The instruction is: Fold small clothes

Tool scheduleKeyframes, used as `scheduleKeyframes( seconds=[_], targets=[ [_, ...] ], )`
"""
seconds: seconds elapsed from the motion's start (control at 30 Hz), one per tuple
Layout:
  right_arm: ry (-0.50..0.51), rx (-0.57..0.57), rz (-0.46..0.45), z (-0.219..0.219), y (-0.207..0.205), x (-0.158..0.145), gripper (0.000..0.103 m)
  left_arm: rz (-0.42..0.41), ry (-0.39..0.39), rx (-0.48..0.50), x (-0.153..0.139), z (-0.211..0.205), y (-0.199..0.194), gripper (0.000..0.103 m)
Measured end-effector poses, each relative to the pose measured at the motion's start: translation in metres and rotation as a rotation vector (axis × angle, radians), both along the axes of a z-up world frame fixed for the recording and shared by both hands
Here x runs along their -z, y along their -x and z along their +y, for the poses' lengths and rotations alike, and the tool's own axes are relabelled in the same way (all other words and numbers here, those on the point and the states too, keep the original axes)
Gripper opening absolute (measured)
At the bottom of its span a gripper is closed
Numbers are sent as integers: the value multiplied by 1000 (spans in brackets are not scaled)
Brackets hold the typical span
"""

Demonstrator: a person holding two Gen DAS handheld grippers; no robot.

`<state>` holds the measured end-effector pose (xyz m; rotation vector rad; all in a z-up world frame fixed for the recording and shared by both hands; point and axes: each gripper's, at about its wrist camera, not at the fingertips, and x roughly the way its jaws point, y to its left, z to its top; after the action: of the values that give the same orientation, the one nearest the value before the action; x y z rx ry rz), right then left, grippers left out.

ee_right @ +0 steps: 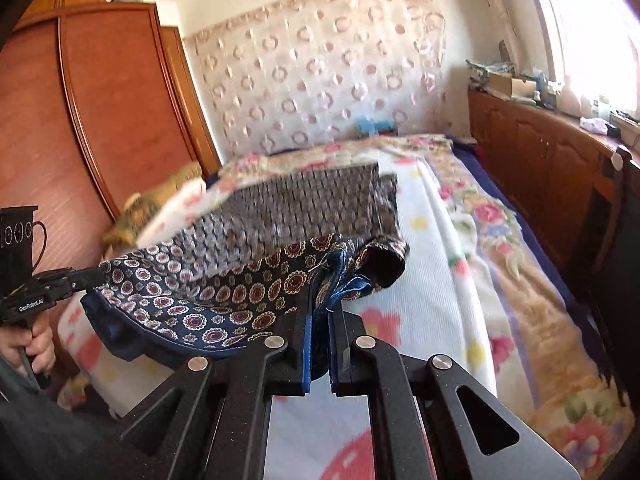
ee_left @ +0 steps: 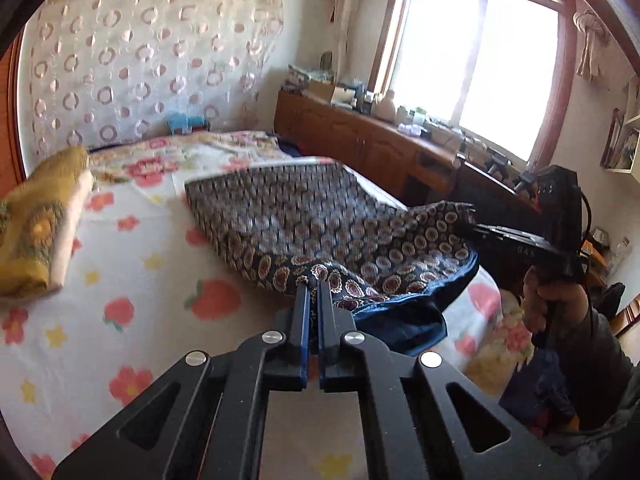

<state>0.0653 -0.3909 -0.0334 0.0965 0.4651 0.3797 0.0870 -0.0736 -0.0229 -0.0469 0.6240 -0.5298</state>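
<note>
A dark navy garment printed with round medallions and edged in blue hangs lifted over the flowered bed sheet. My left gripper is shut on its near corner, with cloth pinched between the pads. In the same view, my right gripper grips the other near corner at the right, held by a hand. In the right wrist view, the right gripper is shut on the garment's blue hem, and the left gripper holds the far-left corner. The garment's far end rests on the bed.
A folded yellow patterned cloth lies at the bed's left side. A wooden cabinet loaded with clutter runs under the window on the right. A wooden wardrobe stands at the left, and a spotted curtain hangs behind the bed.
</note>
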Motion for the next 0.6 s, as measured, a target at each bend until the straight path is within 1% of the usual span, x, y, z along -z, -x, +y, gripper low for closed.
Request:
scheduleKeyframes(
  seconds=[0.1,0.17,0.33,0.53,0.6],
  targets=[
    [-11,-7,-30,1,-12,-14,6,-43,8,-20,-17,2,-24,4],
    [-11,-6,-45,2,-26,-23,6,-46,11,-34,-21,0,-45,3],
    [-19,-2,-48,3,-78,-44,6,-36,-5,-93,-24,3,-105,3],
    [-2,-13,-10,22,-139,-40,6,11,-14,-149,-15,12,-149,3],
    [6,-18,-11,27,-143,-40,6,19,-25,-157,-13,12,-159,3]
  ],
)
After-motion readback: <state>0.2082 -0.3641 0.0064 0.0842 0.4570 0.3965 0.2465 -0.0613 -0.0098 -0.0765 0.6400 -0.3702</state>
